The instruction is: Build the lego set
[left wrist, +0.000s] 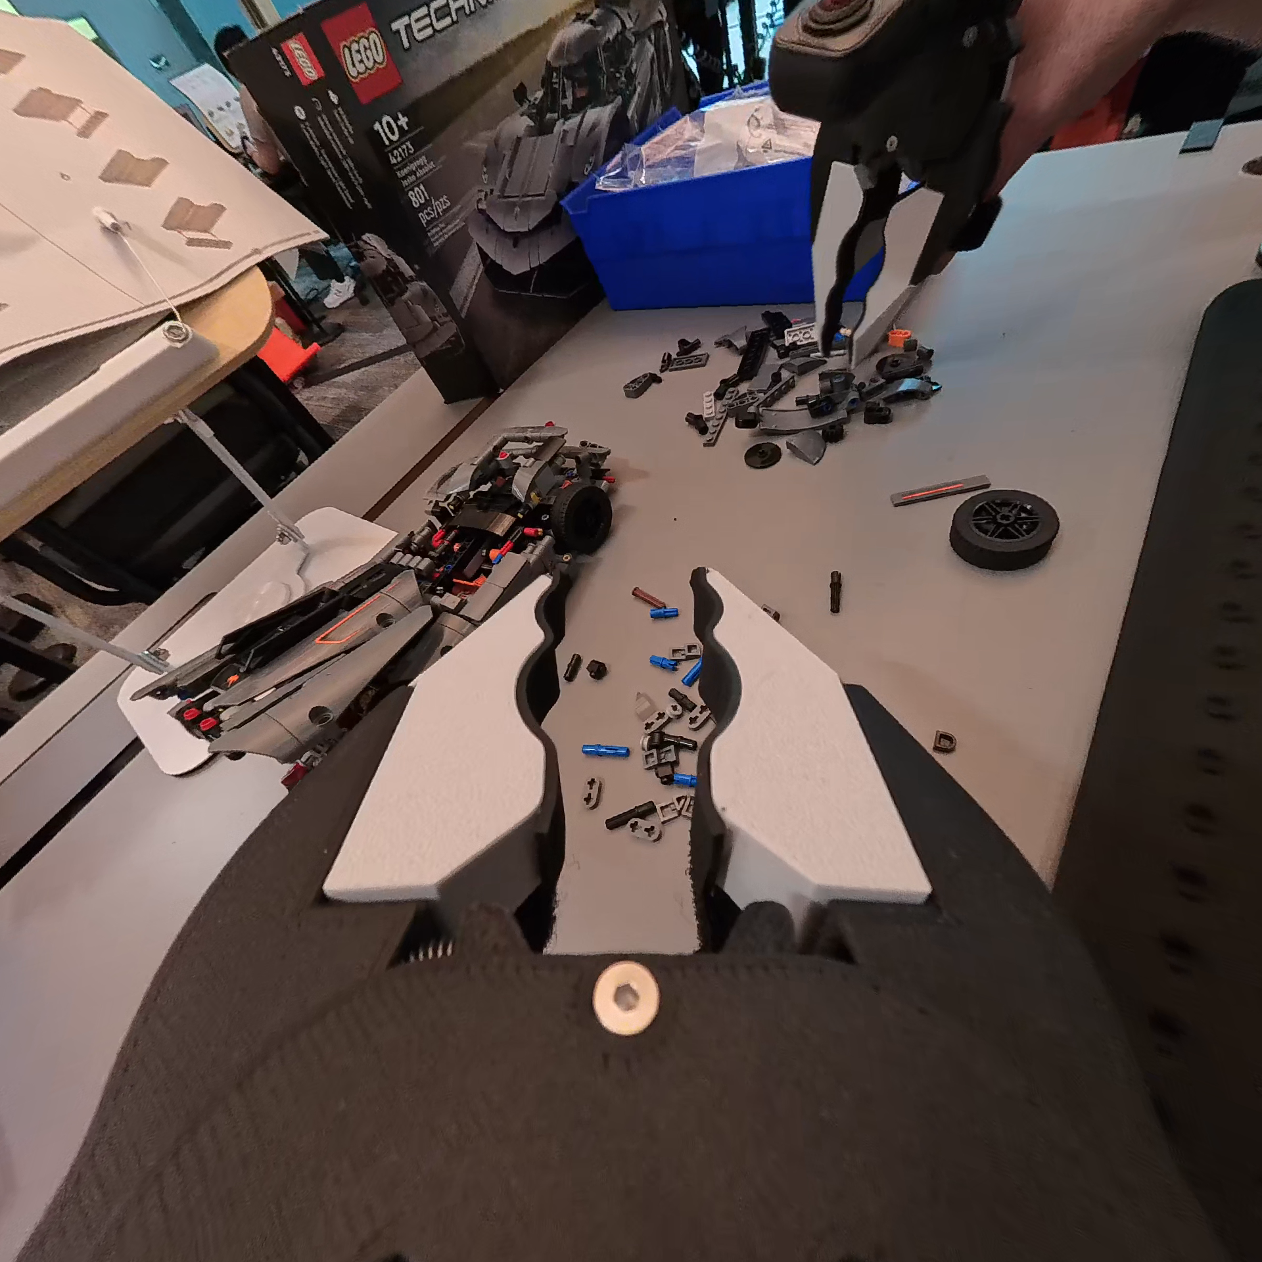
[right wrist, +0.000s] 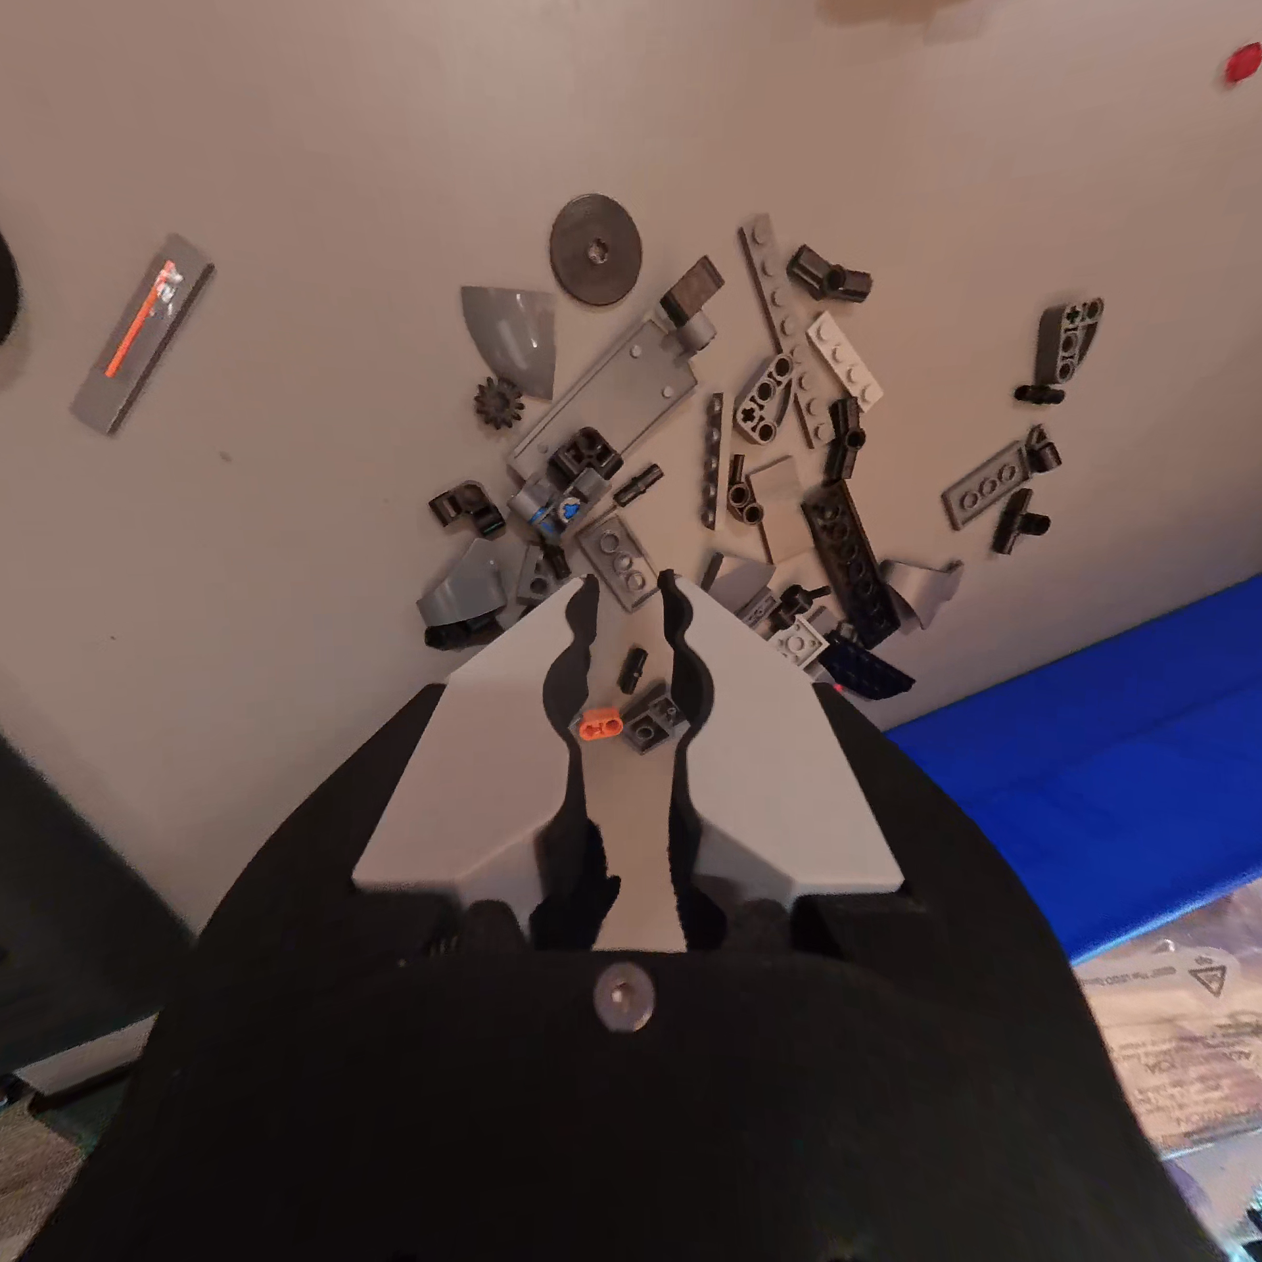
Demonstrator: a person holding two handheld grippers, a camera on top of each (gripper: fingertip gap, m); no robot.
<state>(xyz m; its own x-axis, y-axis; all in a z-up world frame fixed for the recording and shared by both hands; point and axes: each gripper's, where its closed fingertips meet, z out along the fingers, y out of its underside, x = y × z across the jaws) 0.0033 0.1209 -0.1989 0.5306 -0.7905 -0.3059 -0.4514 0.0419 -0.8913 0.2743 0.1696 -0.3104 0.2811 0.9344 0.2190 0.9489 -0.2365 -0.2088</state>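
The part-built grey and black car (left wrist: 410,601) lies on the grey table, to the left of my left gripper (left wrist: 628,580). That gripper is open and empty, above several small blue pins (left wrist: 604,750) and grey connectors. My right gripper (right wrist: 628,580) is open with a narrow gap and holds nothing. It points down over the loose-parts pile (right wrist: 683,444). An orange connector (right wrist: 601,725), a dark grey brick (right wrist: 655,727) and a black pin (right wrist: 632,666) lie on the table between its fingers. In the left wrist view the right gripper (left wrist: 843,352) stands tips-down at the far side of the pile (left wrist: 812,396).
A blue bin (left wrist: 696,225) holding plastic bags and the set's box (left wrist: 444,171) stand at the back. A loose wheel (left wrist: 1004,529) and a grey tile with an orange stripe (left wrist: 939,489) lie right of the pile. A dark mat (left wrist: 1195,614) runs along the right edge. The grippers' ends are close to 30 cm from one another.
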